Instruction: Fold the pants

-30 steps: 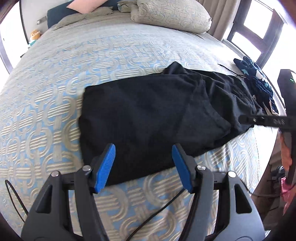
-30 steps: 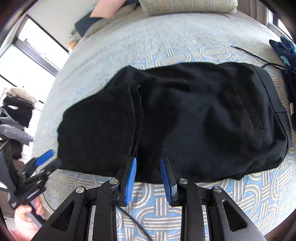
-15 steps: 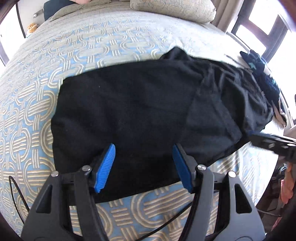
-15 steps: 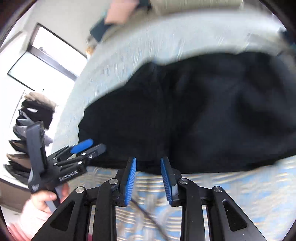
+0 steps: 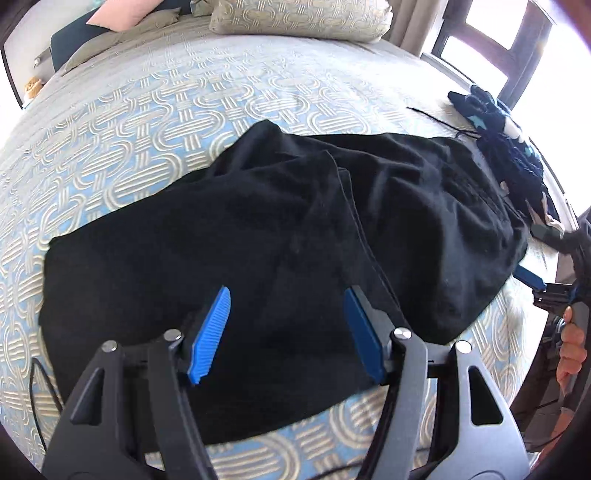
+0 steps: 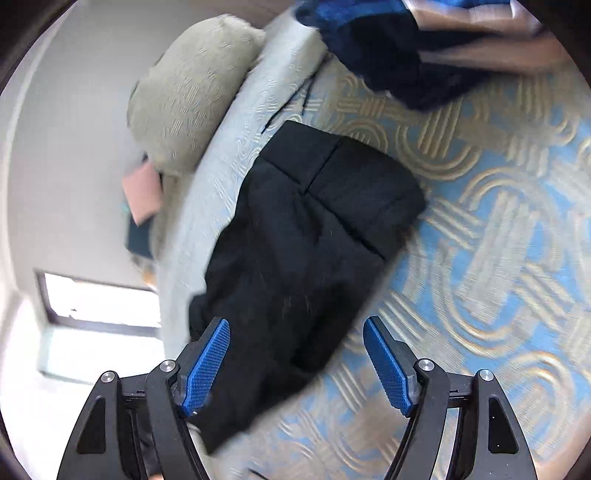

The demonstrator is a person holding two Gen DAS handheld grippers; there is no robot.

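Note:
The black pants (image 5: 258, 236) lie folded over on the patterned bedspread (image 5: 147, 110), one layer's edge running across the middle. My left gripper (image 5: 288, 325) is open and empty, hovering over the near edge of the pants. My right gripper (image 6: 295, 354) is open and empty, just above one end of the pants (image 6: 306, 236), seen from the bed's side; this view is blurred by motion. The right gripper also shows in the left wrist view (image 5: 546, 284) at the pants' right end, held by a hand.
A patterned pillow (image 5: 299, 18) lies at the head of the bed. A dark blue garment pile (image 5: 509, 147) sits at the right edge of the bed; it also shows in the right wrist view (image 6: 406, 55). A black cable (image 5: 44, 384) hangs near the front.
My right gripper has opened wide and swung round to the pants' right end, turning its view sideways. My left gripper has moved in over the pants' near edge.

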